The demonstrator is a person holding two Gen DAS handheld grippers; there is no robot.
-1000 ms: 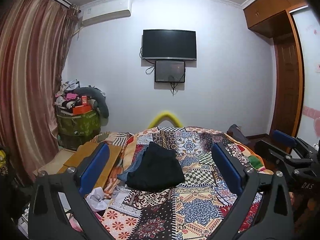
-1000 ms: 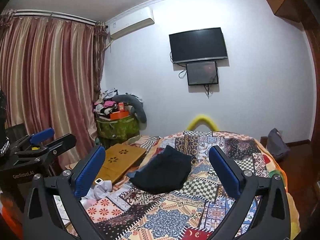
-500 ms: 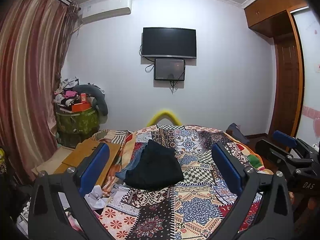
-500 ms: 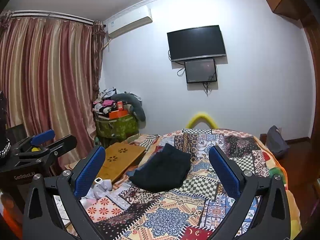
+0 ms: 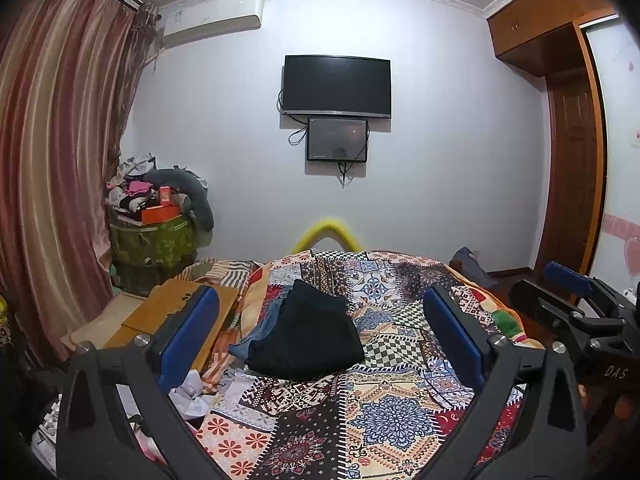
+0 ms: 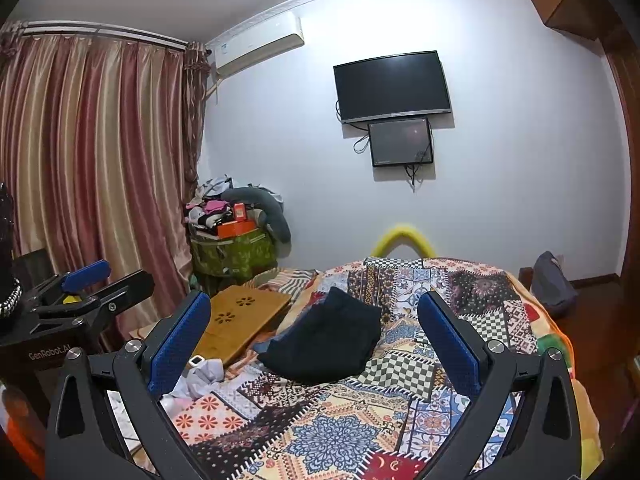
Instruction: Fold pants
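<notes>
Your left gripper (image 5: 320,332) hangs wide open and empty above the patchwork bedspread (image 5: 380,412), the folded black pants (image 5: 308,338) lie mid-bed well ahead, and your right gripper (image 6: 314,332) is likewise spread, holding nothing.

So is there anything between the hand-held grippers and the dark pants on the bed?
Nothing visible. Only open patchwork quilt lies between each open hand-held gripper, left and right, and the black pants. The wooden lap tray sits off to the side.
</notes>
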